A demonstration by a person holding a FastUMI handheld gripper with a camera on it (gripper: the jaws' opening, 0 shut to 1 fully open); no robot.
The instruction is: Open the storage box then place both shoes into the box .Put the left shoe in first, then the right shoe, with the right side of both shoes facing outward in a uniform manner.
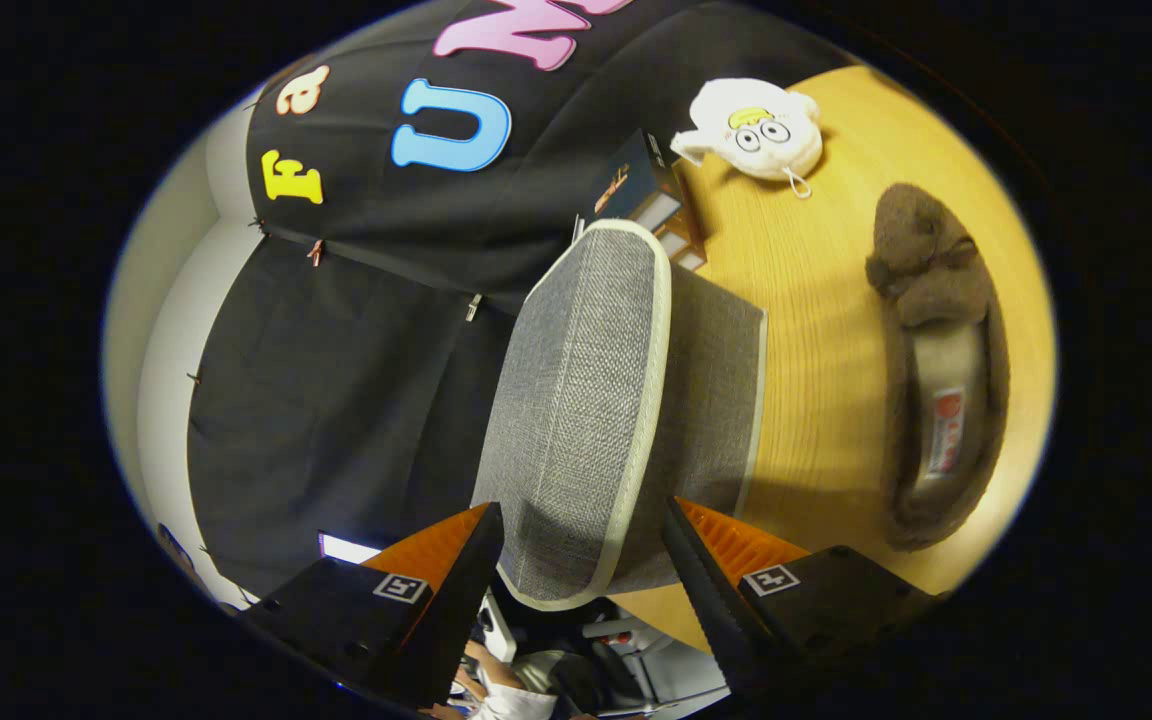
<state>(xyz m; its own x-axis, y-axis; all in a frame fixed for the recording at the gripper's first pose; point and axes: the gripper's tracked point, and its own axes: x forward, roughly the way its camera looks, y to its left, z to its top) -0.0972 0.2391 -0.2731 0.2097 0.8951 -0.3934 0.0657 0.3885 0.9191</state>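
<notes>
Gripper (581,550) rolled sideways, so the table (816,330) stood up on the rt of the scene. Fingers were spread wide, w/ the near end of the storage box lid (586,400) sitting in the gap between them. Neither finger (456,560) clearly pressed the lid; contact on either side couldn't be judged from this angle, prob. a small gap both sides.

Lid: grey woven fabric w/ pale piping round the edge, rounded corners. It ran from between the fingers out ahead of them. Storage box (716,400) body, same grey fabric, showed just behind the lid, resting on the wooden table. Whether the lid was lifted off the box rim or only tilted: couldn't tell.

Brown fuzzy shoe (936,370) lay on the table beyond the box, apart from it, opening facing the camera, pale insole w/ a small label visible, bow on the toe end. One shoe seen.

White plush toy (756,130) w/ cartoon eyes lay further off on the table, past the shoe's toe. A dark carton (646,195) stood just past the far end of the lid, near the toy.
</notes>
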